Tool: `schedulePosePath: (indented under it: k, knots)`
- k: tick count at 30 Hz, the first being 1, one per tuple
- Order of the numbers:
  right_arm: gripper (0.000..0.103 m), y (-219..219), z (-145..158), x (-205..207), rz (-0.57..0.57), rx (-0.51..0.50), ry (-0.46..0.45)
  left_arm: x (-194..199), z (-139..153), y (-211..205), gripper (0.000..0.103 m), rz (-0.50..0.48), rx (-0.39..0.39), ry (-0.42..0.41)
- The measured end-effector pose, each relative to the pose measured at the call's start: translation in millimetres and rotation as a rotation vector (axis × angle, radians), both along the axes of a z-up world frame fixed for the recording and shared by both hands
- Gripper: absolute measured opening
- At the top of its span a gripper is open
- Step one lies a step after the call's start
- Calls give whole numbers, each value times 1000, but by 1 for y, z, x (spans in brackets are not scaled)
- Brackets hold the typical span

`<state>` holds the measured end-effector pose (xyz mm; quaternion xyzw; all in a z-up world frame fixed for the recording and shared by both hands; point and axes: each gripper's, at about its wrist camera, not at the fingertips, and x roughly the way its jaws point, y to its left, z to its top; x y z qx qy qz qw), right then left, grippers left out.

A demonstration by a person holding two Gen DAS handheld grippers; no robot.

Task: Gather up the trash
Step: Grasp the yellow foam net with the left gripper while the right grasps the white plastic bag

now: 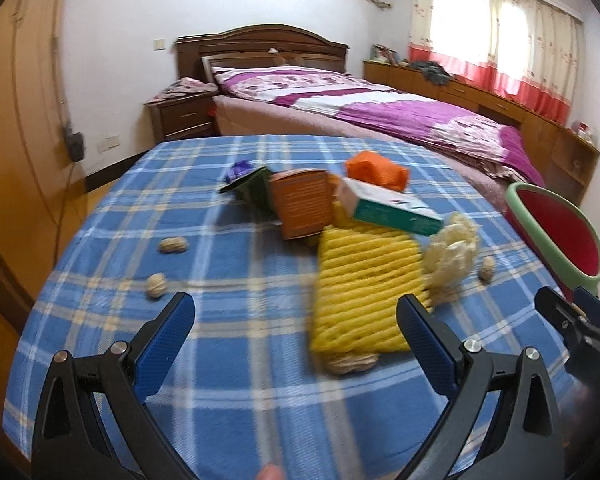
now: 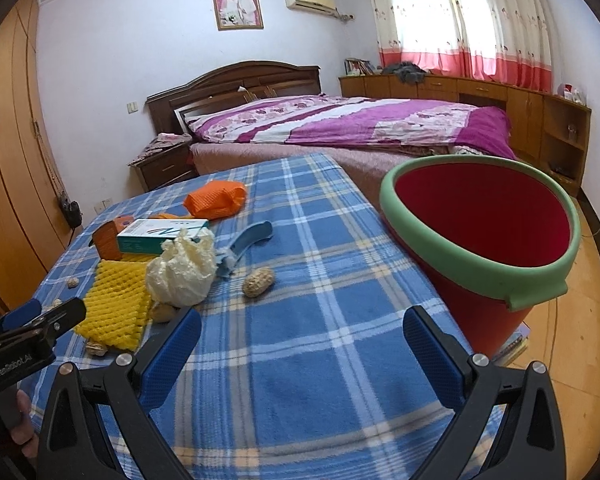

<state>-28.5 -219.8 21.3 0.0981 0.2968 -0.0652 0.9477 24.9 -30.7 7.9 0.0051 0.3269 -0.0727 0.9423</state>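
both grippers, left (image 1: 296,320) and right (image 2: 302,336), are hovering released and empty; trash (image 1: 356,296) is still littering the table (image 2: 320,380), red bin (image 2: 480,240) apparently empty.

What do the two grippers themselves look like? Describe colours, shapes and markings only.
Both match: the left gripper and the right gripper have black angular plastic frames with triangular cut-outs, silver round bolts at the joints and blue, dot-textured finger pads. The left gripper's body carries white lettering, seen from the right wrist view.
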Motion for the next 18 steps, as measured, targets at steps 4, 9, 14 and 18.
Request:
schedulePosePath:
  k: [4, 9, 14, 18]
  knots:
    - [103, -10, 2, 0, -13, 19, 20, 14, -3, -17, 96, -51, 12, 36]
    - [103, -16, 4, 1, -15, 29, 31, 30, -14, -28, 74, -80, 2, 124]
    - [103, -16, 6, 4, -8, 23, 37, 34, -19, -28, 51, -118, -65, 186]
    - [103, -12, 8, 7, 9, 25, 49, 31, -16, -23, 28, -135, -112, 202]
